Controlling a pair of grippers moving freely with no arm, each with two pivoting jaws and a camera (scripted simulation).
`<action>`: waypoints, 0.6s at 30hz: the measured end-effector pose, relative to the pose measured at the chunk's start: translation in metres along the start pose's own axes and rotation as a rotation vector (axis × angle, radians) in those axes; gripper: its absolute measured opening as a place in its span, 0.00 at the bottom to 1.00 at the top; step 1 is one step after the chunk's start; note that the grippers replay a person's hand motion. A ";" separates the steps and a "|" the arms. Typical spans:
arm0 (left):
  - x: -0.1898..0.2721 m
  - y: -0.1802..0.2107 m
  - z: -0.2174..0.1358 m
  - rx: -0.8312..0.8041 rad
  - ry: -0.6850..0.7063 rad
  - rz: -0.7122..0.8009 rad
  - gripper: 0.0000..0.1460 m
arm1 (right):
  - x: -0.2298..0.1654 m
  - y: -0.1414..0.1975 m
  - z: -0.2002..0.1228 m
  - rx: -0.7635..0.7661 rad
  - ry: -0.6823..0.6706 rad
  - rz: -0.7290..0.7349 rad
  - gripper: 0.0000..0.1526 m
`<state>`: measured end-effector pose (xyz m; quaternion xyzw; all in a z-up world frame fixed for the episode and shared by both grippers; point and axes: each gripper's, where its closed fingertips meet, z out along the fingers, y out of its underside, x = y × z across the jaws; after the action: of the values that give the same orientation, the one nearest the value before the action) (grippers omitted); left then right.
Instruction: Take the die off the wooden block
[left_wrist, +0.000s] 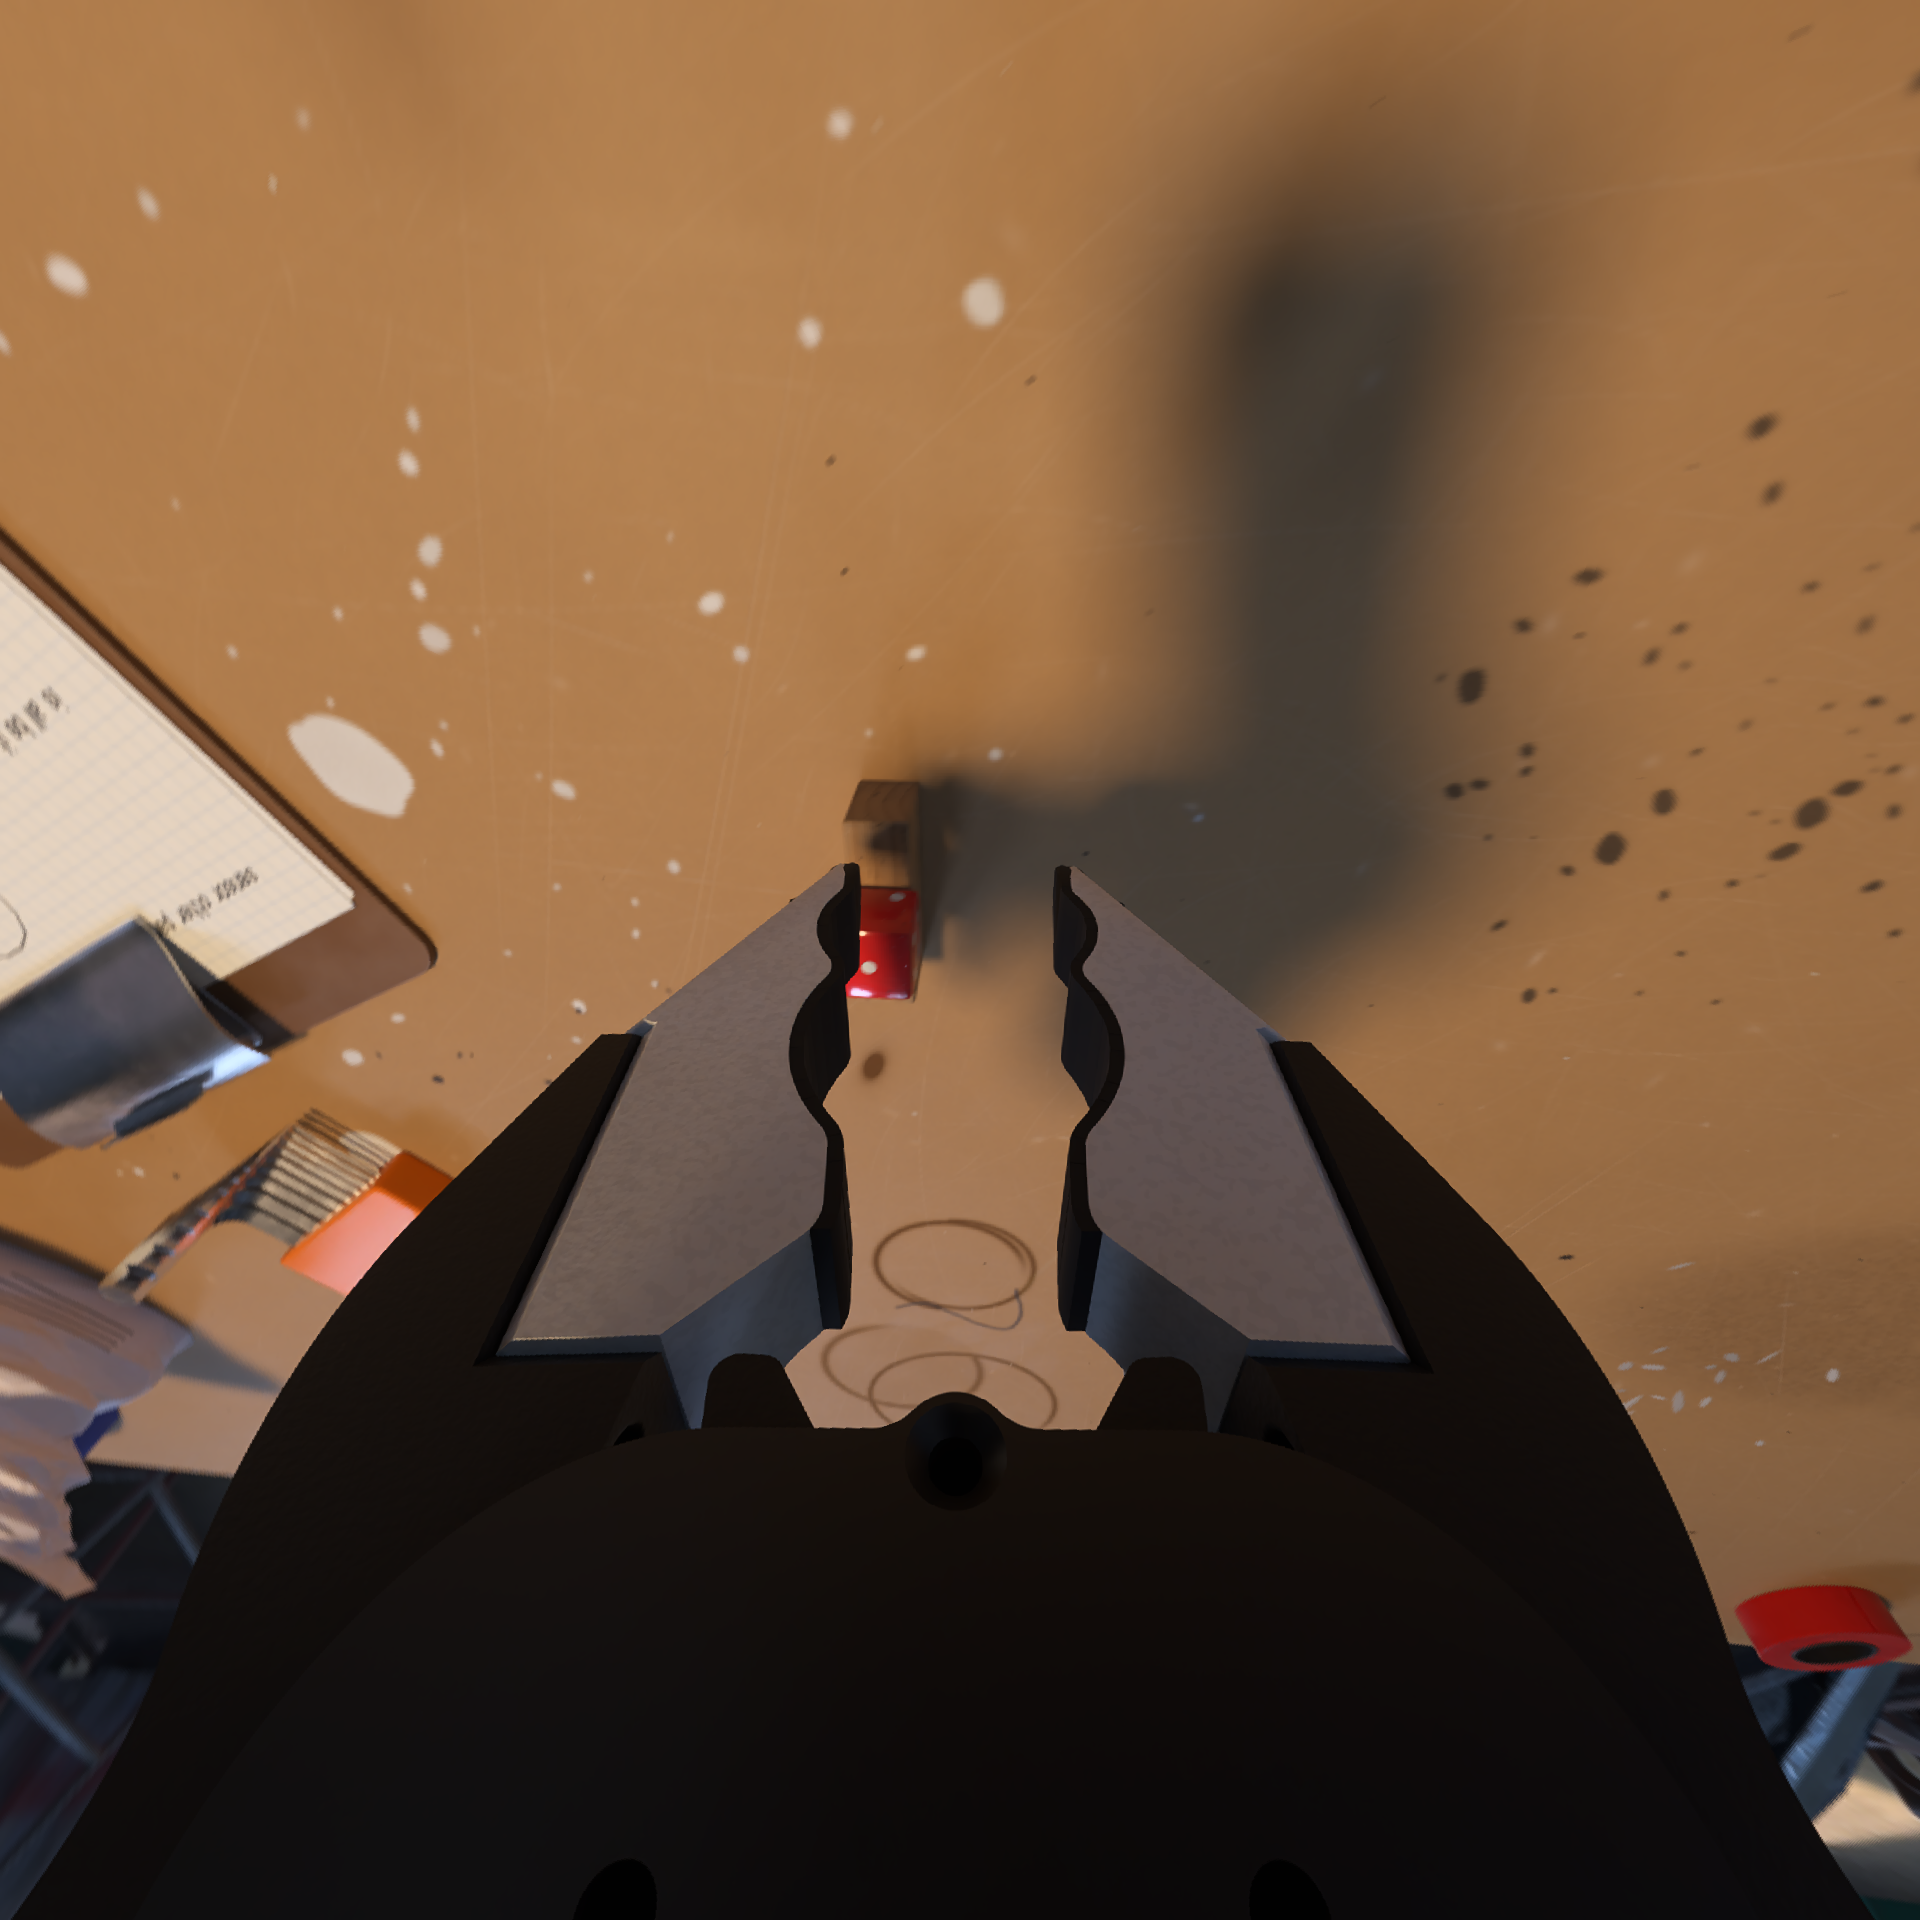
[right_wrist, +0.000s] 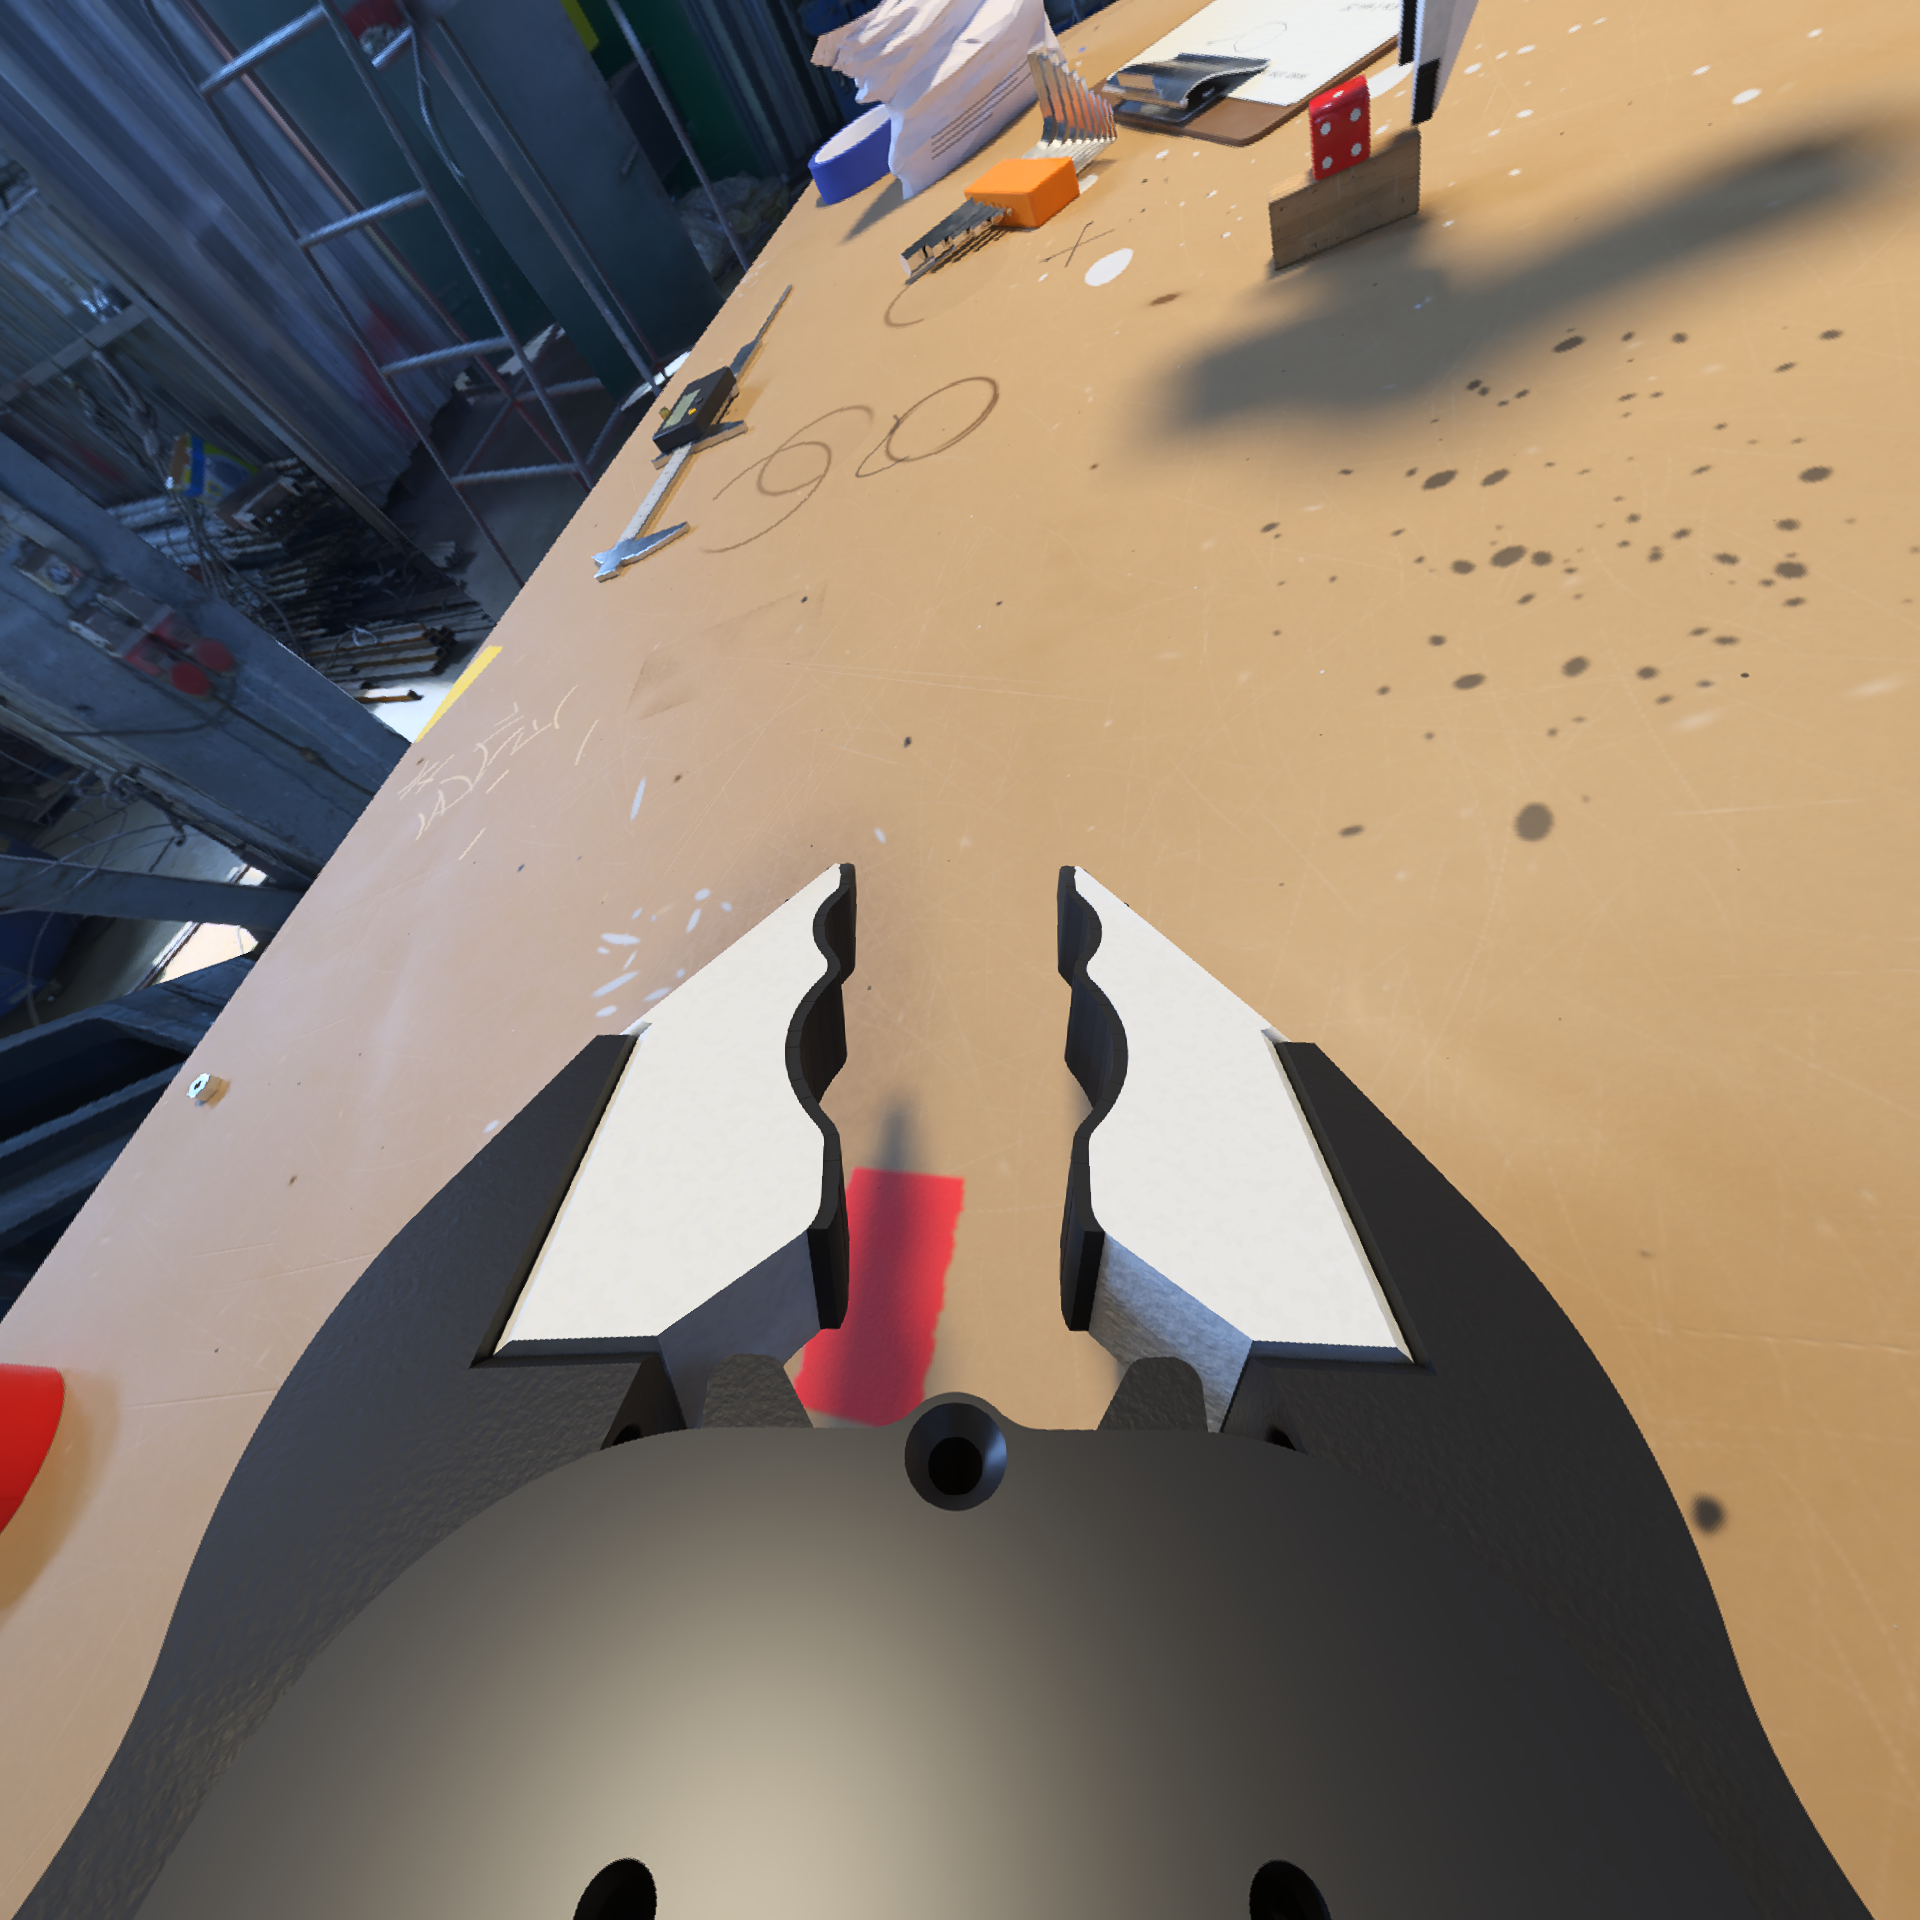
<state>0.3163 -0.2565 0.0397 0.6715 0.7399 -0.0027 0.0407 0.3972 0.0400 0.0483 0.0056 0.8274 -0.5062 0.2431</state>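
Observation:
A red die (left_wrist: 885, 943) with white pips sits on a wooden block (left_wrist: 883, 821) on the brown table. In the left wrist view my left gripper (left_wrist: 956, 883) is open above them; the die lies just inside the left fingertip, partly hidden by it. In the right wrist view the die (right_wrist: 1338, 127) stands on one end of the block (right_wrist: 1345, 203) far off at the top right, and a finger of the left gripper (right_wrist: 1432, 57) hangs just right of the die. My right gripper (right_wrist: 956, 883) is open and empty, low over the table.
A clipboard with paper (left_wrist: 156, 831) lies left of the block. An orange-handled key set (right_wrist: 1023, 192), crumpled paper (right_wrist: 935, 83), blue tape (right_wrist: 847, 166) and a caliper (right_wrist: 686, 436) line the table's left edge. Red tape roll (left_wrist: 1823, 1631). A red patch (right_wrist: 894, 1288) lies under the right gripper.

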 end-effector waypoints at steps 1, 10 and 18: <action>0.004 -0.003 -0.002 0.019 0.008 0.013 0.25 | 0.000 0.000 0.000 0.000 -0.001 0.001 0.25; 0.046 -0.036 -0.023 0.188 0.113 0.146 0.19 | 0.000 0.000 0.000 -0.002 -0.002 0.003 0.25; 0.037 -0.028 -0.029 0.189 0.027 0.162 0.33 | 0.000 0.001 0.000 -0.003 -0.005 0.004 0.25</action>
<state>0.2833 -0.2209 0.0652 0.7300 0.6800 -0.0603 -0.0328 0.3976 0.0401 0.0479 0.0056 0.8277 -0.5043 0.2461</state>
